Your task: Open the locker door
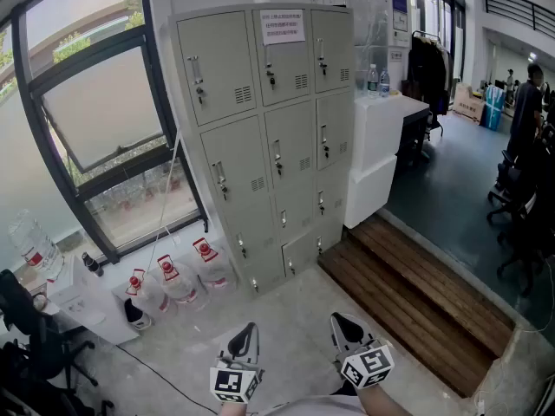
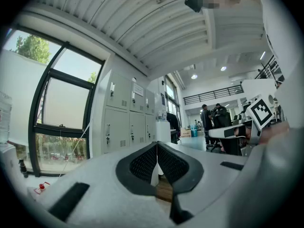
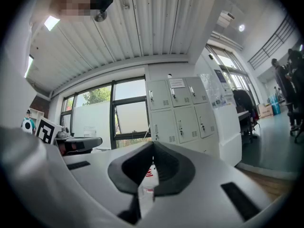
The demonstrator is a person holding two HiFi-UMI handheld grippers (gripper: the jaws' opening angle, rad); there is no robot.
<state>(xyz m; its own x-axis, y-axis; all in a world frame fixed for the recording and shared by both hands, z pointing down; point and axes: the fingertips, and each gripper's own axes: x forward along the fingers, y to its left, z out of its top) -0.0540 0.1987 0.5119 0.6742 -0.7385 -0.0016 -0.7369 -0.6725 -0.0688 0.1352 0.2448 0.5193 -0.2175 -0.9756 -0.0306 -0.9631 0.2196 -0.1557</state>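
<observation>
L claw point(image 1: 246, 329), R claw point(image 1: 342, 321): closed, empty. Grey sheet-metal locker point(image 1: 299, 199) ahead, boxy, vented doors point(image 1: 236, 165) shut.

Left gripper point(image 1: 248, 329) and right gripper point(image 1: 337, 319): light grey moulded shells, tapered jaws lined with black mesh-textured pads point(image 2: 141, 164). Black rectangular slots point(image 2: 69, 201) on each shell. Rear of each gripper: white cube point(image 1: 236, 385) bearing black square markers.

You face a big window point(image 1: 95, 111) at left, pale floor point(image 1: 295, 319) underfoot, a wooden step point(image 1: 425, 302) at right
</observation>
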